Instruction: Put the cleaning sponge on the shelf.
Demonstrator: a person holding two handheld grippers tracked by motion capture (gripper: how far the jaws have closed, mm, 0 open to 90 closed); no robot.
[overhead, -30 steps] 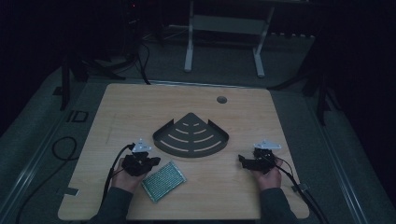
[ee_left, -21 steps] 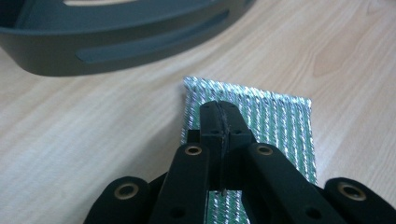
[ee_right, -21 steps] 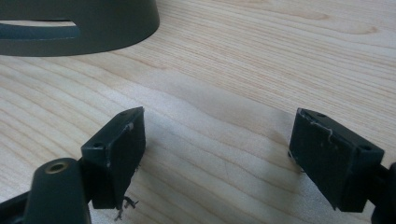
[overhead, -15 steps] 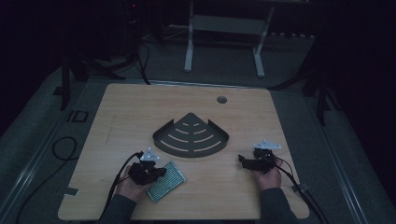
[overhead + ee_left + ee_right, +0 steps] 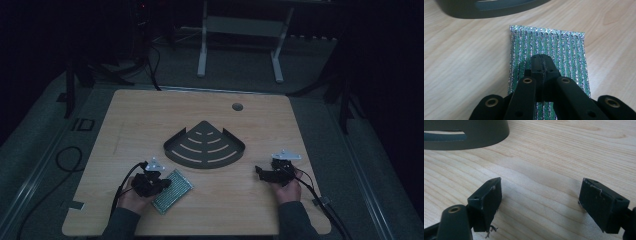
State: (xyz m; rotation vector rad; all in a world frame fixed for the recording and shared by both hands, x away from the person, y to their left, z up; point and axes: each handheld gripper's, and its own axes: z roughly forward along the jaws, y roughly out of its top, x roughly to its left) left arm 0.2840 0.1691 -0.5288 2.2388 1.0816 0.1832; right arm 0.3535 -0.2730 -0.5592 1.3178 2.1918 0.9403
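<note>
- Nearest the person, the left gripper [image 5: 541,65] had its jaws pressed together, tips over the near half of the one green-and-silver scouring pad [image 5: 547,48]; whether a fold of the pad was pinched between them could not be told
- That pad [image 5: 172,190] lay flat on the wooden table [image 5: 150,115], just beside the near left edge of the shelf, probably set there within easy reach of the left hand [image 5: 134,196]
- The right gripper [image 5: 540,203] rested low over bare wood with its jaws spread wide and nothing between them, likely waiting its turn while the other side worked; in the high view the right gripper [image 5: 270,174] sat well apart from the pad
- Farther off, in the middle of the table, lay one dark fan-shaped corner shelf [image 5: 204,147] with curved slots, its raised rim towards the person
- Beyond it, one round cable hole [image 5: 237,106] near the far edge
- Count: two grippers, one pad, one shelf
</note>
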